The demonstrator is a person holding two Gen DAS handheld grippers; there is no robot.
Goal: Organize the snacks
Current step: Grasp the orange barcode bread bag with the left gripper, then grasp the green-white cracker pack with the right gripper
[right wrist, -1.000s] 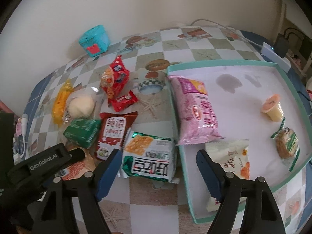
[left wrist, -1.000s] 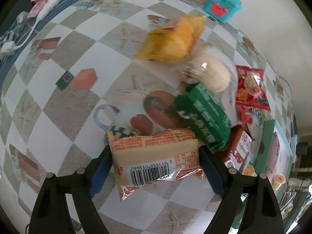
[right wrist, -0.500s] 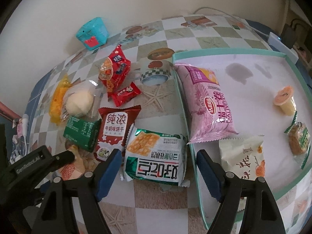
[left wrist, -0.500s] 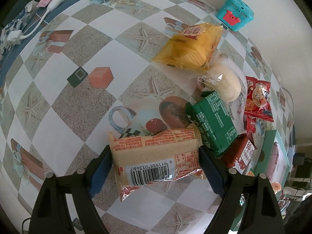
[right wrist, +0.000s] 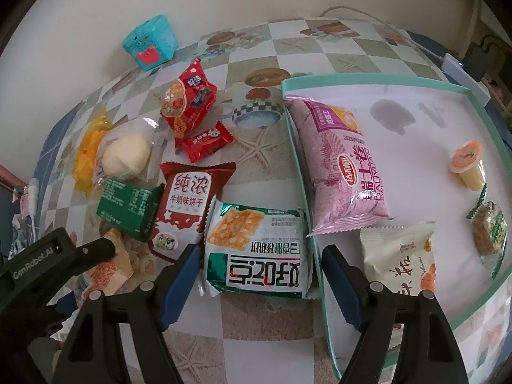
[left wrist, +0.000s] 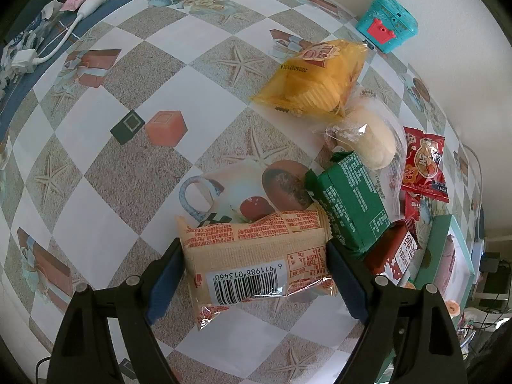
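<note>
The left claw (left wrist: pixel 254 267) clamps a tan barcoded snack packet (left wrist: pixel 256 252) above the table (left wrist: pixel 105 172), while the right claw (right wrist: pixel 257 275) straddles, wide, the green-and-white cracker pack (right wrist: pixel 256 249) beside the teal tray (right wrist: pixel 323 288), whose rim could snag a closing pad.

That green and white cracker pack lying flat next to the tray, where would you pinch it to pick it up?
Probably across its short sides, coming straight down from above. The cracker pack lies flat on the tablecloth, so only its edges offer purchase. The right gripper already straddles it, jaws open. The pack's right edge sits tight against the tray wall, leaving that pad little room.
</note>
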